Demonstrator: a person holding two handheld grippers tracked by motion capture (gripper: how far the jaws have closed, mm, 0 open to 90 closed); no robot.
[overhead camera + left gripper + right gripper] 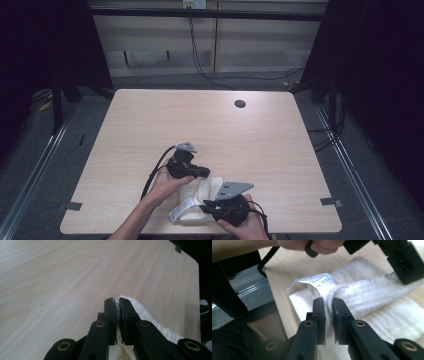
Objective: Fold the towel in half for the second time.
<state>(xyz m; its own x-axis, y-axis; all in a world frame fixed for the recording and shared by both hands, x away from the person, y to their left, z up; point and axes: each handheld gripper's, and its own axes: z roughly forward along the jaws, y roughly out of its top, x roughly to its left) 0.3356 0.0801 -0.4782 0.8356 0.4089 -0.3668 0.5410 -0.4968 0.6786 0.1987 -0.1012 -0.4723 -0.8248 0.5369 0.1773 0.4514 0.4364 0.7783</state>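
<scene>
A white towel [200,192] with a printed care label [181,208] lies folded near the table's front edge. My left gripper [206,173] is shut on the towel's far end; in the left gripper view the white cloth [147,315] is pinched between the jaws of the left gripper [118,301]. My right gripper [204,206] is shut on the near end beside the label. In the right gripper view the towel [367,292] is clamped between the jaws of the right gripper [329,301], with the label [317,280] just beyond, and the left gripper [402,260] holds the other end, lifted.
The wooden table [200,125] has a round cable hole [240,104] at the back right. Tape tabs sit at the front corners [331,202]. Cables [210,75] run across the floor behind. A person's hands [167,187] hold both grippers.
</scene>
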